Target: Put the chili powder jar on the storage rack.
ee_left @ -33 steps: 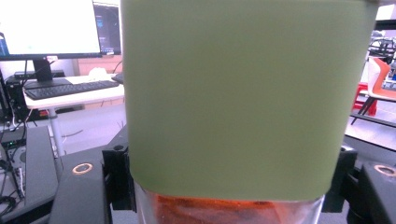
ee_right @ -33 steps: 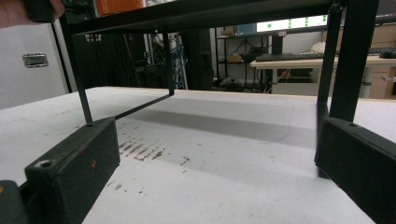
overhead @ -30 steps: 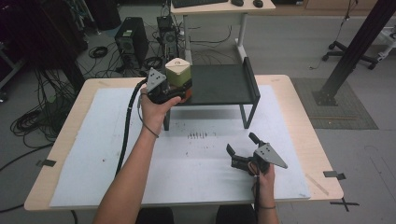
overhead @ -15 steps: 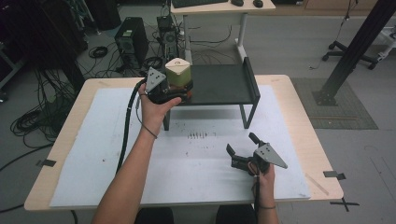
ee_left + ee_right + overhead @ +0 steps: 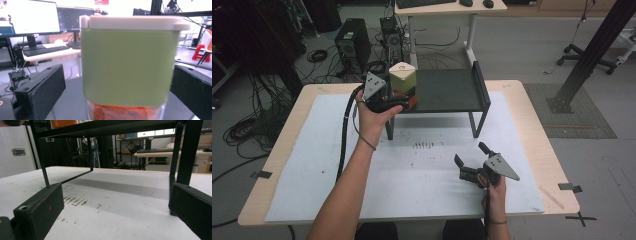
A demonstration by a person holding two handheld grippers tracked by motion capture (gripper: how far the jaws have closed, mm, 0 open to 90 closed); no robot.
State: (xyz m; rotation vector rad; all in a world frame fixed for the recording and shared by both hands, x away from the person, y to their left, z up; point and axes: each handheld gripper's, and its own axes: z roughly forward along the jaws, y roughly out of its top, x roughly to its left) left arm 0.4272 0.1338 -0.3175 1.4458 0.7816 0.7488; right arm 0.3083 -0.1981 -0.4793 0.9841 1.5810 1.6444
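Left gripper point(image 5: 399, 102) was up on the black shelf point(image 5: 447, 90), at about 11 o'clock from the table's middle in the high view. Its jaws had just been opening and stood spread wide w/ the container point(image 5: 402, 82) between them. In the left gripper view you could see clear gaps on both sides, so the pads weren't pressing on it anymore: released, not grasping.

The container itself: green body, white lid, see-through lower part w/ something orange inside. It stood upright on the shelf's left end, near the front edge. From the left gripper view it was dead center, 12 o'clock, very close to the cam and a bit blurred point(image 5: 127, 62).

Right gripper point(image 5: 474, 162) was low over the white mat point(image 5: 312, 165), approx 5 o'clock from the table's middle, well apart from the container. Jaws spread open, nothing between them. Its own view looked along the mat under the shelf, w/ the shelf's legs point(image 5: 185, 152) ahead at 1 o'clock and some small dark marks point(image 5: 75, 200) on the mat just past the left jaw.

Person's left hand point(image 5: 372, 117) held the left gripper from below the shelf edge, cable point(image 5: 344, 140) trailing back toward 7 o'clock.
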